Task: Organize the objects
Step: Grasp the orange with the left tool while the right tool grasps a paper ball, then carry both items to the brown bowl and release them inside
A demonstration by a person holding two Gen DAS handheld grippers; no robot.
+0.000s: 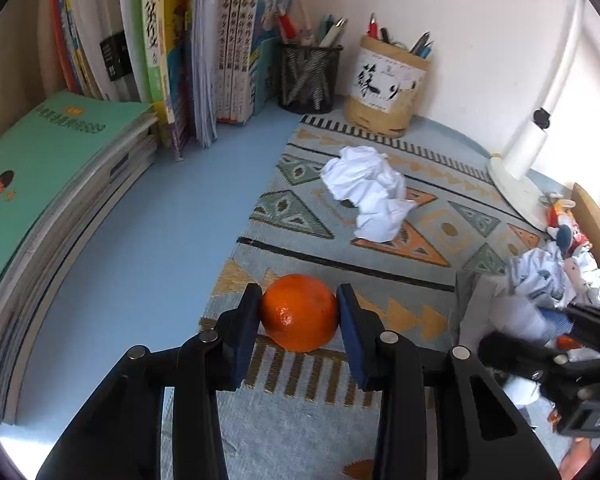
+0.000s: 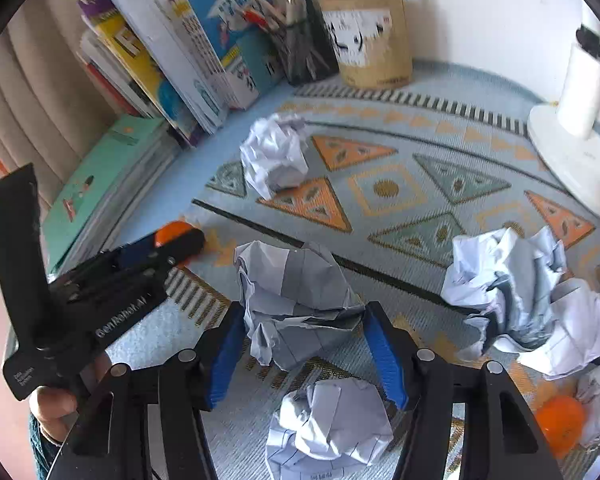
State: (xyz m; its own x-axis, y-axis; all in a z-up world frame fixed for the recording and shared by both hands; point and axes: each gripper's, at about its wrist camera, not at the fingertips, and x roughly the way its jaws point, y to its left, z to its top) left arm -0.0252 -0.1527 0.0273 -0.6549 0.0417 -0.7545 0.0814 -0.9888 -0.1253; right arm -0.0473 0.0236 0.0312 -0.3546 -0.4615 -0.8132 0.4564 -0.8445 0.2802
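Observation:
My left gripper (image 1: pixel 299 309) is shut on an orange (image 1: pixel 298 312), holding it at the near edge of the patterned mat (image 1: pixel 380 240). The orange and left gripper also show at the left of the right wrist view (image 2: pixel 172 234). My right gripper (image 2: pixel 304 324) is shut on a crumpled grey-white paper ball (image 2: pixel 292 296) low over the mat. Another paper ball (image 2: pixel 328 424) lies just below it. One paper ball (image 1: pixel 374 192) lies mid-mat and also shows in the right wrist view (image 2: pixel 274 156). A larger crumpled pile (image 2: pixel 516 288) lies to the right.
Upright books (image 1: pixel 204 52) and a flat green book stack (image 1: pixel 48 184) stand at the left. A mesh pen holder (image 1: pixel 310 76) and a tan pen cup (image 1: pixel 384 88) stand at the back. A white lamp base (image 2: pixel 564 144) sits right. Another orange (image 2: pixel 560 420) lies near right.

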